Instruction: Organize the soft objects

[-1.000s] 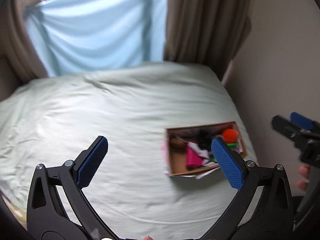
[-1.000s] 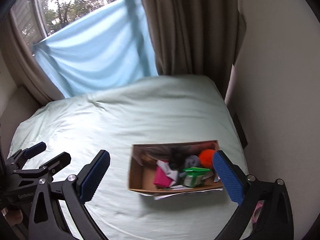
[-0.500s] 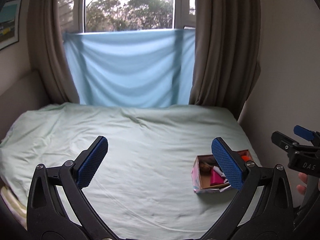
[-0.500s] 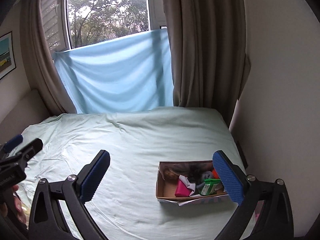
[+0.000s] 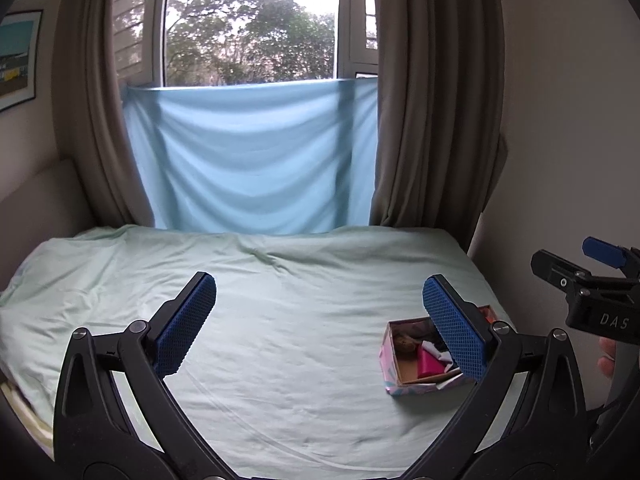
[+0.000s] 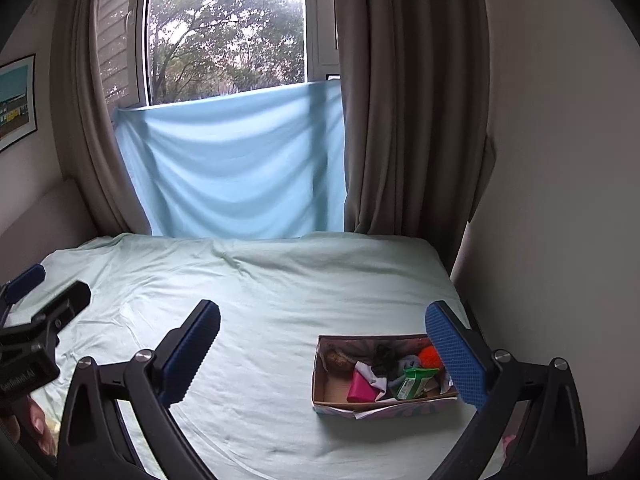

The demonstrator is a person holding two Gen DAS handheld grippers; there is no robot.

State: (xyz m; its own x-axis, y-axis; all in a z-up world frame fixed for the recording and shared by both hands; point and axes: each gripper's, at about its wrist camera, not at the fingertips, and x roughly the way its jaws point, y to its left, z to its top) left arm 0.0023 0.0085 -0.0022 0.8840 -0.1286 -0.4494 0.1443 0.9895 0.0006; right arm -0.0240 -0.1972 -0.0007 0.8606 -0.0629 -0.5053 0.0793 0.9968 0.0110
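Since a second ago both grippers have tilted up and drawn back: the window now fills the upper view and the cardboard box (image 6: 384, 376) has shrunk toward the lower right of each camera.

Left gripper (image 5: 320, 324): fingers spread wide, nothing between them. Right gripper (image 6: 324, 350): likewise spread wide and empty. Each shows at the edge of the other's view.

The box sits on the pale green bed sheet (image 6: 260, 300), ahead and to the right of both tools, partly behind the right finger of each. Inside it I see a pink item (image 6: 360, 389), a green packet (image 6: 414, 383), an orange ball (image 6: 430, 356), white and dark fabric, and a brownish lump at the left end. All the soft things in view lie in the box; the rest of the sheet shows none. That fits either a filled box or one waiting to be emptied and sorted.

Risks from here:
- The box is light card on a soft mattress; a sideways nudge from a finger would tip or slide it.
- The contents are tangled; pinching one cloth may drag its neighbours out.
- The right fingers hide the box's right end, so a reach there is blind.
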